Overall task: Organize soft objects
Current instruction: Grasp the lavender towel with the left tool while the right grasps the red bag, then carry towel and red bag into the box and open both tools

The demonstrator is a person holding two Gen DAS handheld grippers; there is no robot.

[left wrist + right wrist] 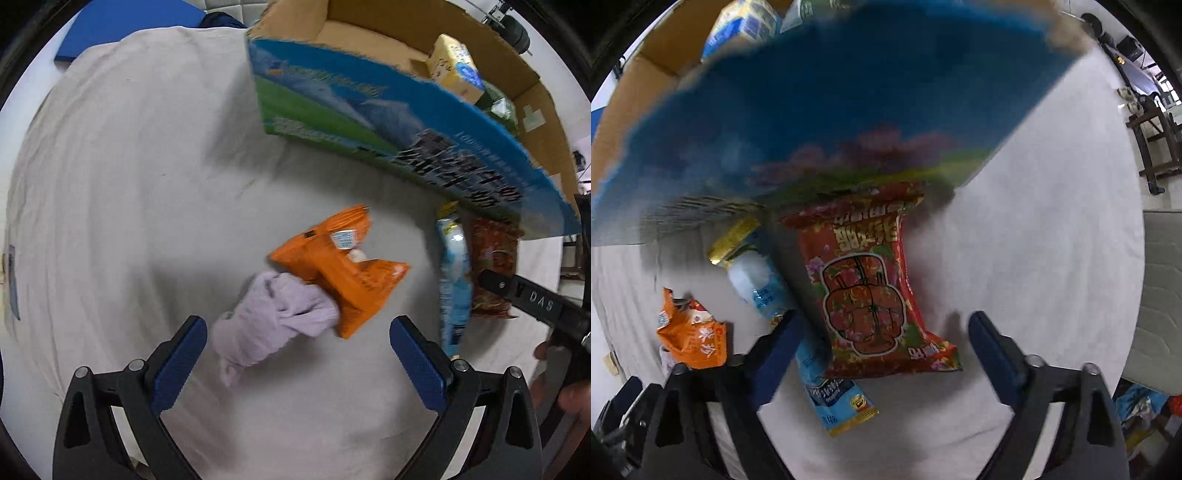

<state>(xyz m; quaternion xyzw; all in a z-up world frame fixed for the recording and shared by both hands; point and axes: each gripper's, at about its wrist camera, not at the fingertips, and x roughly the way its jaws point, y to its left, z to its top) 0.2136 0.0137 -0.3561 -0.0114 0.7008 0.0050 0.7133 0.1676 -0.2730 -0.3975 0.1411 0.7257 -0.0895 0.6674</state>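
My left gripper (299,332) is open and empty, just above a lilac rolled cloth (275,317) that lies against an orange snack bag (343,266) on the white sheet. My right gripper (882,334) is open and empty, its fingers on either side of the lower part of a red snack bag (871,291). A light blue snack bag (768,284) lies partly under the red one, beside the left finger. The orange bag also shows in the right wrist view (692,338). The red bag (493,266) and the blue bag (454,280) show at right in the left wrist view.
An open cardboard box with blue and green printed sides (369,110) stands at the back on the sheet and holds a yellow pack (454,66) and a green pack (498,107). Its wall (849,110) looms close over the red bag. A blue board (125,26) lies far left.
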